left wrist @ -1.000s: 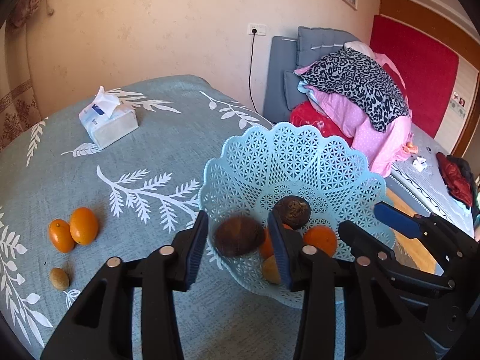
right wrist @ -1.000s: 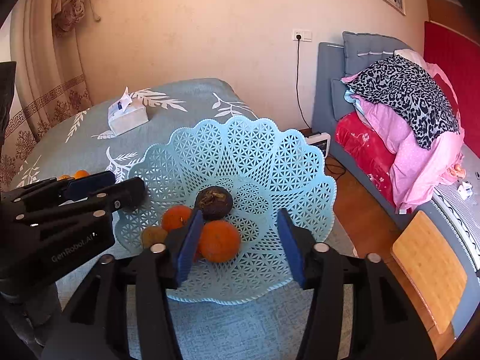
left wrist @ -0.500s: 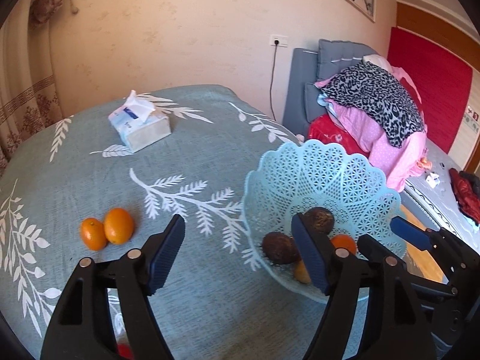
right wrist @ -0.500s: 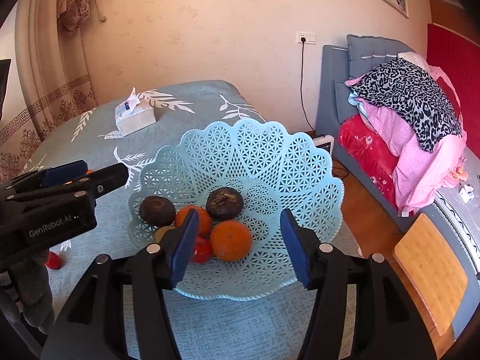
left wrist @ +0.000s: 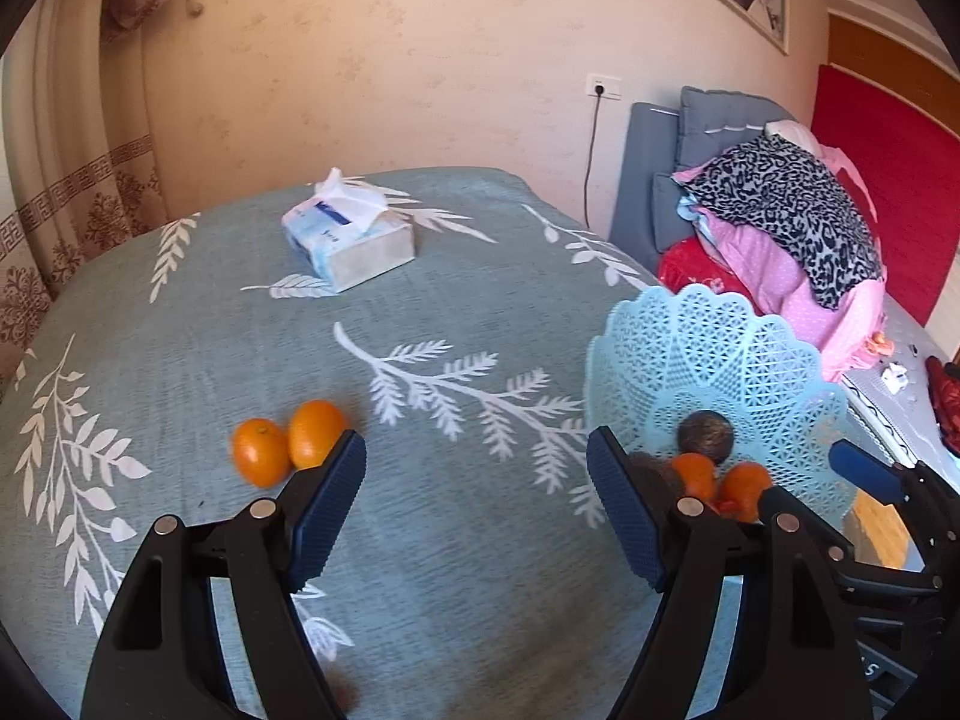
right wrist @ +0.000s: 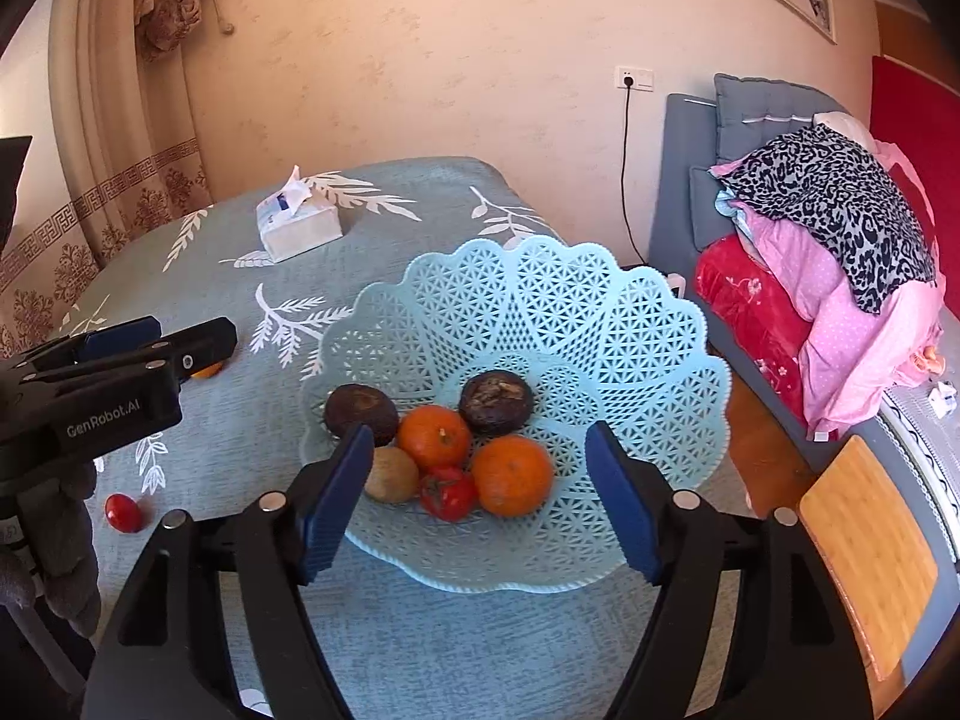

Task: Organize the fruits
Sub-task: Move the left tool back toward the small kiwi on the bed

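While my left tongs (left wrist: 474, 504) are hanging spread and empty over the surface (left wrist: 456, 564), I am judging the step in hand as fetching the next loose fruit. The two oranges (left wrist: 288, 441) are lying touching each other just beside my left pad (their long axes roughly upright in the left view). The basket (right wrist: 540, 300) is sitting before my right tongs (right wrist: 477, 495), also spread and empty. Next I am needing to swing left, straddling one orange across its narrow width.
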Motion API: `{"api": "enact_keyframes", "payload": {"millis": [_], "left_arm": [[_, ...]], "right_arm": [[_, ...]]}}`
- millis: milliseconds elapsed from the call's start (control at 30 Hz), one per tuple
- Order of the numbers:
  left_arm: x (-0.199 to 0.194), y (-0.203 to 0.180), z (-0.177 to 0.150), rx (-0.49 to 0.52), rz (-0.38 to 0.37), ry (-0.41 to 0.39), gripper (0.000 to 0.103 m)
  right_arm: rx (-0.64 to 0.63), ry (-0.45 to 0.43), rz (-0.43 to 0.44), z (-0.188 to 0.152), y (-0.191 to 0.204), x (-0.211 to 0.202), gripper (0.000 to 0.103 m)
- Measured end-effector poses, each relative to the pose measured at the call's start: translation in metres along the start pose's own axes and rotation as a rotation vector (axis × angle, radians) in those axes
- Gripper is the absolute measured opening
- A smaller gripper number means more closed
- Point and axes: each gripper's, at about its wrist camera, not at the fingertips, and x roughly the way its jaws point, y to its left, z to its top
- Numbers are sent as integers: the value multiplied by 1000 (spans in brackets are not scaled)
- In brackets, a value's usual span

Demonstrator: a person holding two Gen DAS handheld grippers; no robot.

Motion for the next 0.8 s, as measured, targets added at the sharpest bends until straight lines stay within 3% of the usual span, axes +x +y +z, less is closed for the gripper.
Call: {"api": "enact_keyframes", "payload": {"millis": [300,533,800], "left_arm": [[-3,42,-5,-41,58,4,76],[-5,90,-13,-100,127,11,76],[-4,129,-26,-98,191,41,76]], "right_arm": [[0,6,109,1,17,-1,80],[-32,5,160,0,38,-2,80],[-83,18,204,-3,66,2,80]]}}
